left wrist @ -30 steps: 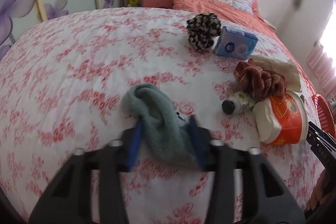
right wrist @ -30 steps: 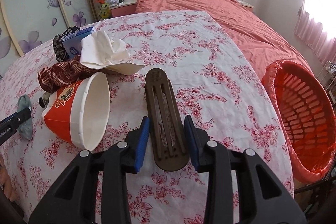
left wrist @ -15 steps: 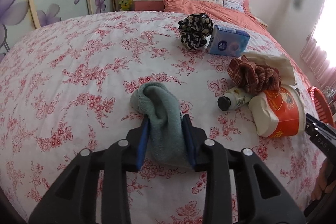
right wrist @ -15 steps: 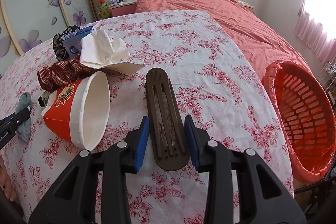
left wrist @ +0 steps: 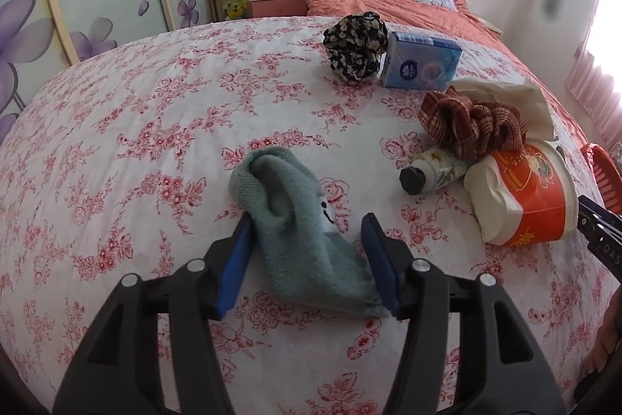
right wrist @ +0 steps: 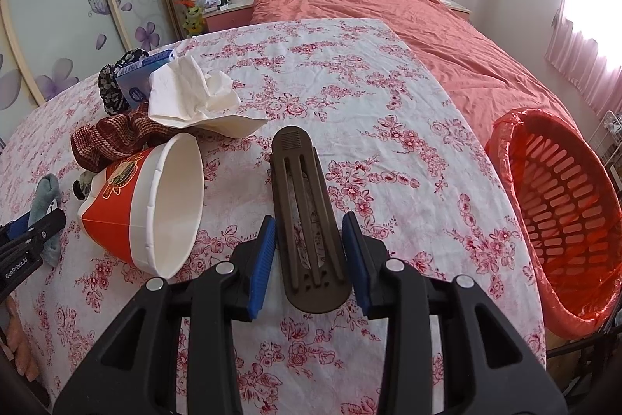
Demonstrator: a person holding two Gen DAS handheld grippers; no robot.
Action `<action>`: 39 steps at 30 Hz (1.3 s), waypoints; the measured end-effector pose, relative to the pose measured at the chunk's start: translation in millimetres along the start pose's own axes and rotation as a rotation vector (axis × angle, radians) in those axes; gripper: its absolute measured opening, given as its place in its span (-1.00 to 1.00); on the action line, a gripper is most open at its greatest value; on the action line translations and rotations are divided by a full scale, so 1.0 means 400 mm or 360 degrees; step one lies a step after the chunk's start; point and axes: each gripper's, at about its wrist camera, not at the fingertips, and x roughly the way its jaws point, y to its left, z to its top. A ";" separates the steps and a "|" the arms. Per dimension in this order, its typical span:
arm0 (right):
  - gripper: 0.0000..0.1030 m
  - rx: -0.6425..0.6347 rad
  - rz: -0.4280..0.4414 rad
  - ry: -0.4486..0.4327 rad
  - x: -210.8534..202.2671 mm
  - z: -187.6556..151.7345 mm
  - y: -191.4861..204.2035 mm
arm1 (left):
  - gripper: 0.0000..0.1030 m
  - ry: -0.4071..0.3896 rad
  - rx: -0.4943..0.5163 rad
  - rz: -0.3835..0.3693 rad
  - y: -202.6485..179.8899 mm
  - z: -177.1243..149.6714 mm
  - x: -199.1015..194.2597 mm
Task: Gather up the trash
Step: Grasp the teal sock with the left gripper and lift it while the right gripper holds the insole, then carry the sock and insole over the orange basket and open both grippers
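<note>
My left gripper [left wrist: 307,255] is open, its jaws on either side of a grey-green sock [left wrist: 295,220] lying on the flowered tablecloth [left wrist: 155,127]. My right gripper [right wrist: 309,255] is shut on a dark brown plastic shoehorn-like piece [right wrist: 307,220] held above the table. A red-and-white paper bowl [right wrist: 151,205] lies on its side to the left; it also shows in the left wrist view [left wrist: 525,197]. A crumpled white tissue [right wrist: 194,96] lies behind it. A red trash basket [right wrist: 559,205] stands at the table's right edge.
A small bottle [left wrist: 431,170], a brown knitted cloth [left wrist: 470,123], a blue tissue pack [left wrist: 420,65] and a black flowered cloth [left wrist: 357,45] lie on the table. A bed with a coral cover [right wrist: 447,41] stands behind.
My left gripper has opened wide around the sock, which now lies loose on the cloth. The right gripper with the brown piece has stayed nearly still.
</note>
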 end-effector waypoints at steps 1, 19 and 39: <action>-0.29 -0.0002 -0.0003 0.0000 0.000 0.000 0.001 | 0.10 -0.0001 -0.0007 -0.0005 0.002 0.000 0.000; -0.35 -0.0056 0.0026 -0.0019 0.000 0.005 -0.001 | -0.68 0.0005 -0.0021 -0.0070 0.009 0.006 -0.010; -0.35 0.0078 0.0089 -0.0239 -0.148 0.007 -0.081 | -0.72 -0.0174 0.0086 -0.0138 -0.093 0.046 -0.161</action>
